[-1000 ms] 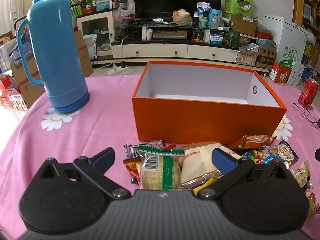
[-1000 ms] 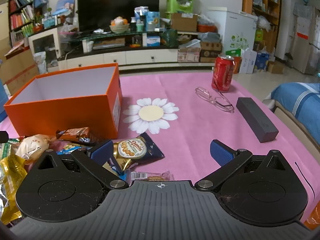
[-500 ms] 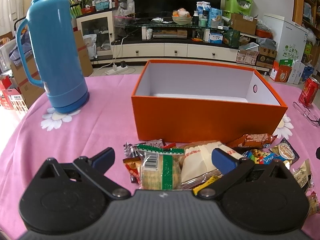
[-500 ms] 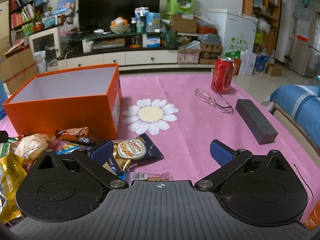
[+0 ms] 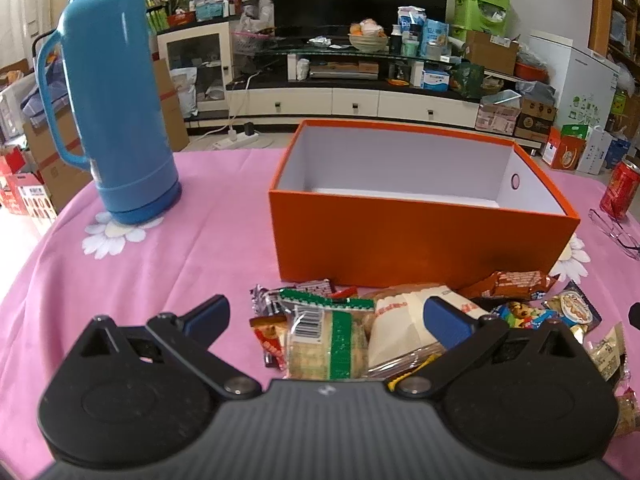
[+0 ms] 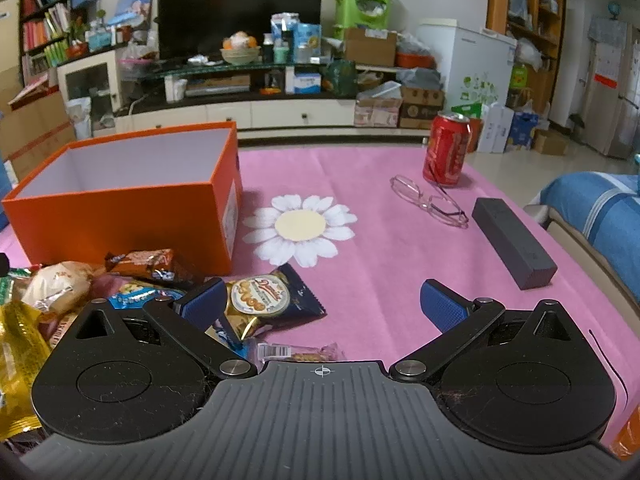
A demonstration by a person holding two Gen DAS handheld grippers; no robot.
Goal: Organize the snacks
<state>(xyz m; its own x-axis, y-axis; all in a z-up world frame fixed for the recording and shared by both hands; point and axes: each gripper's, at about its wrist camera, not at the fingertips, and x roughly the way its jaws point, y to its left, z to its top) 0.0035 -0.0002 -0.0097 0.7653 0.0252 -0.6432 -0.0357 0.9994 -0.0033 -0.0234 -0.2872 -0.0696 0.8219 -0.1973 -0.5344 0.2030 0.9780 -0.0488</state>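
**Both grippers poised, spread wide and holding nothing, over a heap of wrapped snacks in front of an orange box.**

The snacks lie loose on the pink tablecloth near its front edge, touching the near wall of the orange box, whose visible interior holds nothing. The left gripper straddles a green-striped cracker pack and a white bread packet; the right gripper hovers by a dark cookie packet. These film wrappers are probably light, soft and slippery, with crushable contents; a gentle hold across the pack's middle, or on a crimped end seam, seems safest. A blue thermos stands toward the far left edge; a red can, spectacles and a dark bar lie at the right.
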